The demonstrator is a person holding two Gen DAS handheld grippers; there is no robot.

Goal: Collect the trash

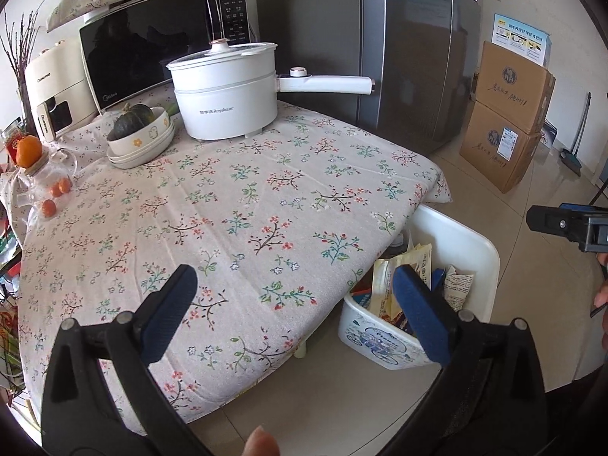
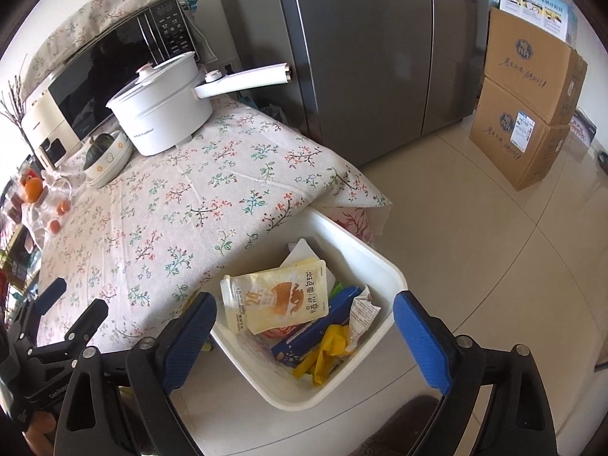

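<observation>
Right gripper (image 2: 304,323) fingers wide apart, empty; left gripper (image 1: 294,307) likewise. White bin (image 2: 383,266) below, between right fingers, holds trash: yellow pouch (image 2: 277,300) on top, crumpled wrappers. Light, floppy, slippery film; pinch at an edge. Beyond the fingers, tablecloth (image 2: 182,205) looks free of trash.

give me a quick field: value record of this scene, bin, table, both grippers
bin: white bin on the floor beside the table edge
bin contents: yellow snack pouch, blue box, crumpled yellow wrapper, other paper scraps
table: floral tablecloth, no loose trash visible on it
on table: white electric pot, squash in a bowl, microwave
left gripper: open, empty, over the table's near corner
right gripper: open, empty, above the bin
task state: trash appears to be in the bin
</observation>
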